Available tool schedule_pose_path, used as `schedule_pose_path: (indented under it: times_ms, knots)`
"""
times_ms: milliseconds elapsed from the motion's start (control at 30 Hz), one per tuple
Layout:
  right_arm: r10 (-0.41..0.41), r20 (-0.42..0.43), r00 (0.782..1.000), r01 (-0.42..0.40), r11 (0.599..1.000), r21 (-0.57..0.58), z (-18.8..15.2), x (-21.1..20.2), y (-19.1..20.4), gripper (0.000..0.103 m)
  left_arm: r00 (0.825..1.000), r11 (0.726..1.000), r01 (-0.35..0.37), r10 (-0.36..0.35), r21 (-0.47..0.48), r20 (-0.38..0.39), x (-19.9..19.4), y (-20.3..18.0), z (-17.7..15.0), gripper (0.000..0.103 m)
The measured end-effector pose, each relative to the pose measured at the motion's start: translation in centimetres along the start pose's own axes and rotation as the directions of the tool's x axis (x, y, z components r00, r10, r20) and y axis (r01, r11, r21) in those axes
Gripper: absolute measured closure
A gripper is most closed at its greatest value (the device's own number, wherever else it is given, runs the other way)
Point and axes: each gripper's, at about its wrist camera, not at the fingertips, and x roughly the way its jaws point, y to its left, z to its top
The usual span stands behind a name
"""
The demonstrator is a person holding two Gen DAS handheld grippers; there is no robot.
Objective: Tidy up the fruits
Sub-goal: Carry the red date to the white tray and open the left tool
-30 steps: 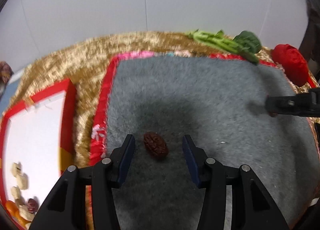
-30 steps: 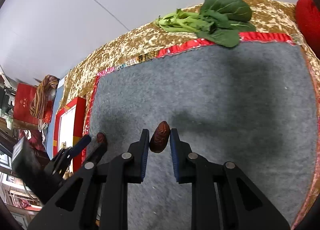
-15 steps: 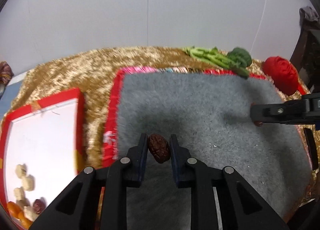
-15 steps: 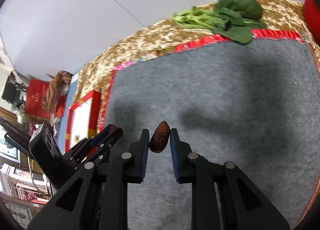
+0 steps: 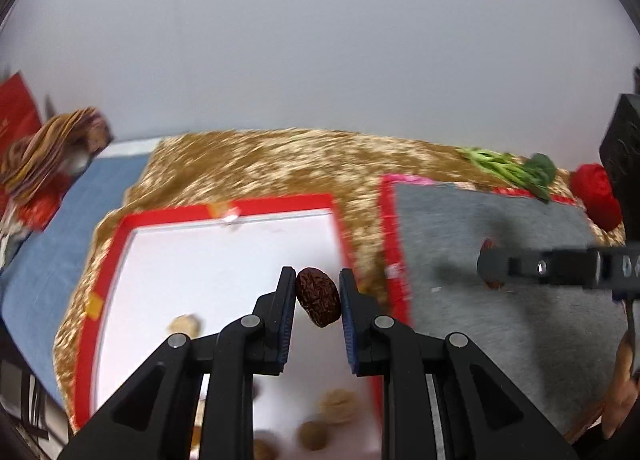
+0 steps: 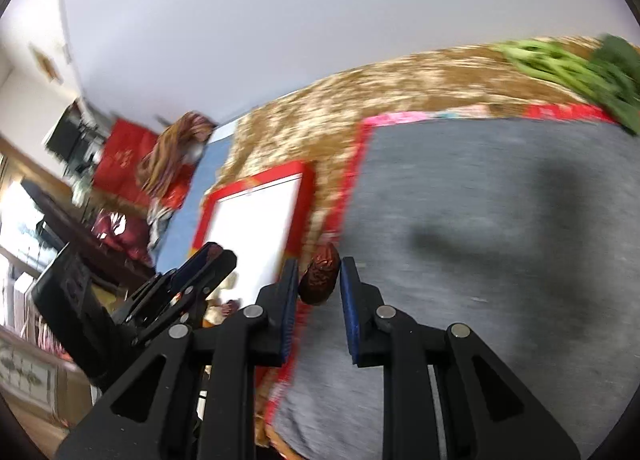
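Observation:
My left gripper point(image 5: 318, 300) is shut on a wrinkled dark red date point(image 5: 318, 302) and holds it above the red-rimmed white tray point(image 5: 224, 216). Several pale walnuts point(image 5: 340, 412) and other fruits lie in the tray's near part. My right gripper point(image 6: 319, 280) is shut on another red date point(image 6: 320, 278), held over the left edge of the grey mat point(image 6: 500, 220). The right gripper shows in the left wrist view point(image 5: 490, 266) over the mat. The left gripper shows in the right wrist view point(image 6: 218, 256) over the tray point(image 6: 296, 180).
A gold sequin cloth point(image 5: 280, 164) covers the table. Leafy greens point(image 5: 516, 172) and a red cloth bundle point(image 5: 596, 192) lie at the mat's far side. A blue surface point(image 5: 48, 252) and striped fabric point(image 5: 52, 152) lie to the left.
My left gripper closed on the date, lifted it off the grey mat and moved left over the tray. My right gripper carried its date left toward the mat's edge.

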Motion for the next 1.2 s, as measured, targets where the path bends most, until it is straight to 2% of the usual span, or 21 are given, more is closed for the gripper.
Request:
schedule_pose_path:
  times_ms: [200,467,700,967,1200]
  knots:
    - [0.028,-0.087,0.996,-0.036,0.995,-0.092,-1.6,5.1,4.5,0.080,0.999,0.999,-0.035,0.034,-0.011,-0.035,0.4,2.4,-0.8,0.082]
    - [0.030,-0.167,0.985,-0.052,0.990,-0.131,-3.1,9.0,6.4,0.080,0.995,0.998,-0.058,0.056,-0.017,-0.082,0.8,4.7,-1.8,0.082]
    - [0.016,-0.192,0.981,-0.047,0.986,-0.159,-3.4,11.0,7.4,0.080,0.993,0.997,-0.082,0.080,-0.016,-0.085,0.9,6.0,-2.1,0.082]
    - [-0.072,-0.197,0.978,0.026,0.974,-0.225,-4.0,12.4,8.0,0.080,0.987,0.989,-0.149,0.149,0.013,-0.056,0.3,6.5,-2.0,0.082]
    - [-0.107,-0.189,0.976,0.054,0.962,-0.267,-4.3,12.6,8.6,0.079,0.975,0.975,-0.220,0.221,0.030,-0.018,-0.3,6.7,-1.8,0.081]
